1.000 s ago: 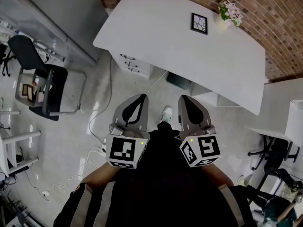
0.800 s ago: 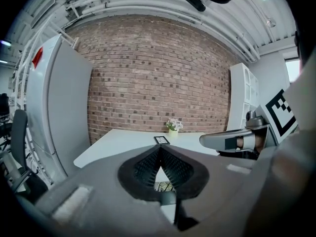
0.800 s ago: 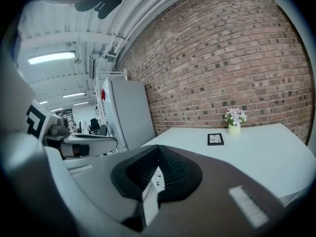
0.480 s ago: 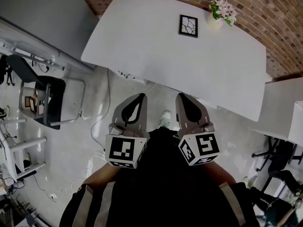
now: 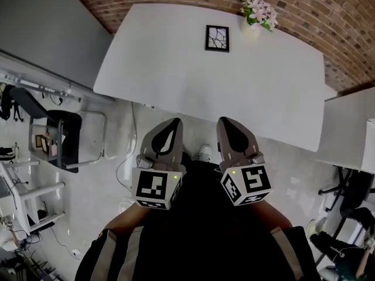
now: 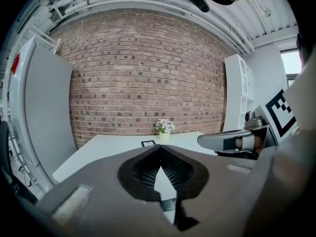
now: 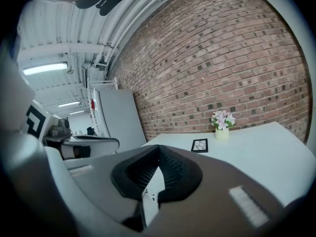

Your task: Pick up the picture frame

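The small black square picture frame sits on the white table, just beside a pale vase of pink flowers. The grey left gripper and right gripper, both clenched empty, hang well apart from it.

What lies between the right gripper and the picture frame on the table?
Only bare white tabletop: the head view shows nothing else between the right gripper and the picture frame.
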Action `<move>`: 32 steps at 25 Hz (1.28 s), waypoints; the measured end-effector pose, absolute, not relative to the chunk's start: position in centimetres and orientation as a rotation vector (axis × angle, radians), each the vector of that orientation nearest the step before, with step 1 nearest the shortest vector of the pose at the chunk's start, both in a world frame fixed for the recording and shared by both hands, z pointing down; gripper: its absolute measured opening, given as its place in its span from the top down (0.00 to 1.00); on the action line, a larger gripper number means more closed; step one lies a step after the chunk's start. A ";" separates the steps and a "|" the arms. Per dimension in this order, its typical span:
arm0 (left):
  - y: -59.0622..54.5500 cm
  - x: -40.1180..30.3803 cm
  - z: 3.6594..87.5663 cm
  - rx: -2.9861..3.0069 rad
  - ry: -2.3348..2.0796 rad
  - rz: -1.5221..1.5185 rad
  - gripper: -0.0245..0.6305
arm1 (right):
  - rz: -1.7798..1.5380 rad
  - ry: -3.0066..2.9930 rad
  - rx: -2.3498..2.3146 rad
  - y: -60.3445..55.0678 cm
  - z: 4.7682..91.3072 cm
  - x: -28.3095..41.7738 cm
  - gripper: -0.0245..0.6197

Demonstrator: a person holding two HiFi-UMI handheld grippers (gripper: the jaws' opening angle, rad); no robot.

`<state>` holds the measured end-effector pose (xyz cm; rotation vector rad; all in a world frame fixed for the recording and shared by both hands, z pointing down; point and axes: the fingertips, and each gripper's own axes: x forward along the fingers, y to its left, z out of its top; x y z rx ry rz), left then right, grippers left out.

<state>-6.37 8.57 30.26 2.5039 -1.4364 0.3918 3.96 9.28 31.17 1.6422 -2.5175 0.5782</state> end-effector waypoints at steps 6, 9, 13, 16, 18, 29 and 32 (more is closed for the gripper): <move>6.9 -4.0 30.7 2.539 -1.362 0.405 0.96 | 0.603 -2.475 1.714 8.3 31.7 6.3 0.96; 5.6 -2.5 31.1 2.567 -1.311 0.409 0.96 | 0.613 -2.442 1.757 7.4 32.2 7.6 0.96; 3.1 -0.6 31.7 2.608 -1.217 0.413 0.96 | 0.611 -2.383 1.828 5.5 32.5 9.2 0.96; 0.7 0.1 32.1 2.618 -1.169 0.419 0.96 | 0.625 -2.345 1.861 3.4 33.0 9.8 0.96; -1.1 0.4 32.3 2.623 -1.144 0.418 0.96 | 0.636 -2.320 1.876 1.9 33.3 10.0 0.96; -10.0 0.9 33.4 2.618 -0.982 0.398 0.96 | 0.671 -2.149 1.949 -6.2 34.3 10.2 0.96; -11.8 1.1 33.7 2.621 -0.949 0.390 0.96 | 0.678 -2.109 1.961 -7.8 34.6 10.3 0.96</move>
